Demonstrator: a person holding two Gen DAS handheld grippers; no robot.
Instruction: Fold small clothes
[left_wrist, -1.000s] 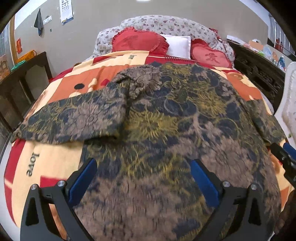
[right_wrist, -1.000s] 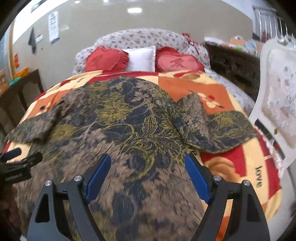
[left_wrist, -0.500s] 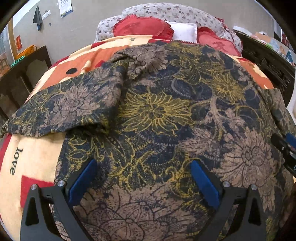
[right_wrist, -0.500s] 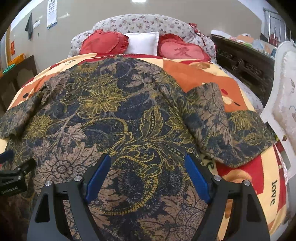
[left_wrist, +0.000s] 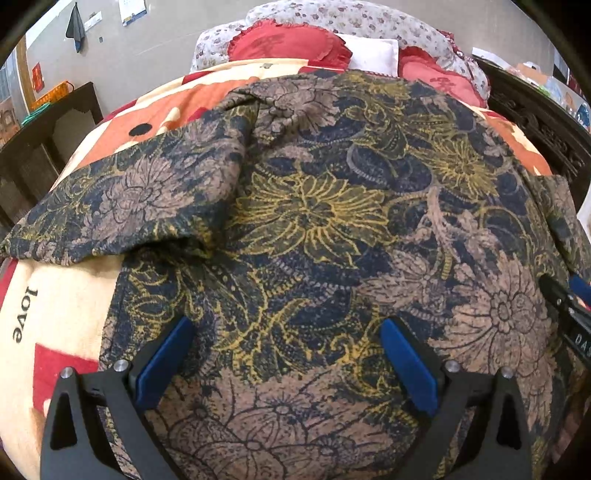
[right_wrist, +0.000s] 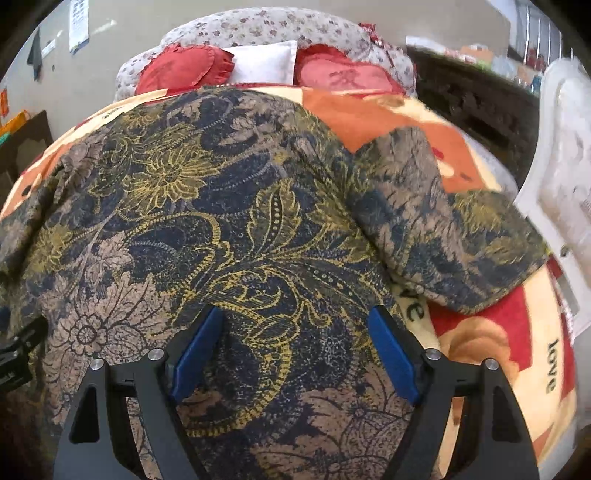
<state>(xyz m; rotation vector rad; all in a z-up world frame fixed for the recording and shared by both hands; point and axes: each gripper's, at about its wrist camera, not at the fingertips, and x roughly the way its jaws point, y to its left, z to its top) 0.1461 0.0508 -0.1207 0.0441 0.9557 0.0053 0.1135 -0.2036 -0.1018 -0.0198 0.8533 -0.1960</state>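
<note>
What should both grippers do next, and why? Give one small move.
Probably lower onto the near hem and pinch it: the floral top lies spread flat on the blanket, left gripper open, right gripper closing with no fabric pinched.

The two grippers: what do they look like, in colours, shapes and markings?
The left gripper and the right gripper look alike: two black fingers with triangular cut-outs and silver round screws, each finger carrying a flat blue pad. In the left wrist view, the right gripper's black side shows white letters, cut off at the picture's edge.
</note>
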